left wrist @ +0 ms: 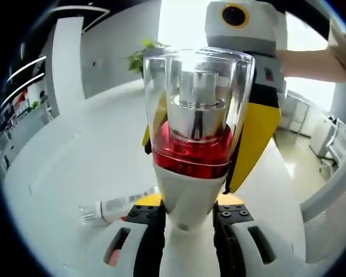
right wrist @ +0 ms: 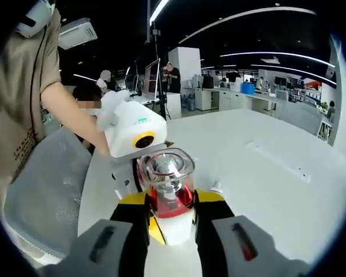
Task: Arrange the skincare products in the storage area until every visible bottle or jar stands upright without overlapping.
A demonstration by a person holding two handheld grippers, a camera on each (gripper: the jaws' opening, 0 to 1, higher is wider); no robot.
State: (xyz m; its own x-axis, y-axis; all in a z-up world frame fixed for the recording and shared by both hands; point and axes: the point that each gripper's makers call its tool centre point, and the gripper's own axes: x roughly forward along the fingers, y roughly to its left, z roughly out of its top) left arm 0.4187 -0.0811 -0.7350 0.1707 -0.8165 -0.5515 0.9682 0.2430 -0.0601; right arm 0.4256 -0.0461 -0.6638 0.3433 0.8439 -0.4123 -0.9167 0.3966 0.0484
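Together, the left gripper (left wrist: 187,216) and right gripper (right wrist: 172,222) clamp one clear-capped red bottle (left wrist: 193,130). A tube (left wrist: 118,208) lies on the white table (left wrist: 75,167).

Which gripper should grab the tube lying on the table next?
Probably left: the tube lies right beside the left gripper. Both it and the right gripper flank the bottle now.

Left tool (left wrist: 189,222) grips upright bottle (left wrist: 193,138).

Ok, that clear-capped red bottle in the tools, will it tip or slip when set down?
The bottle tapers toward its white base, so it probably tips easily. Its glossy clear cap looks slippery. The left tool grips the narrow base, likely a modest hold.
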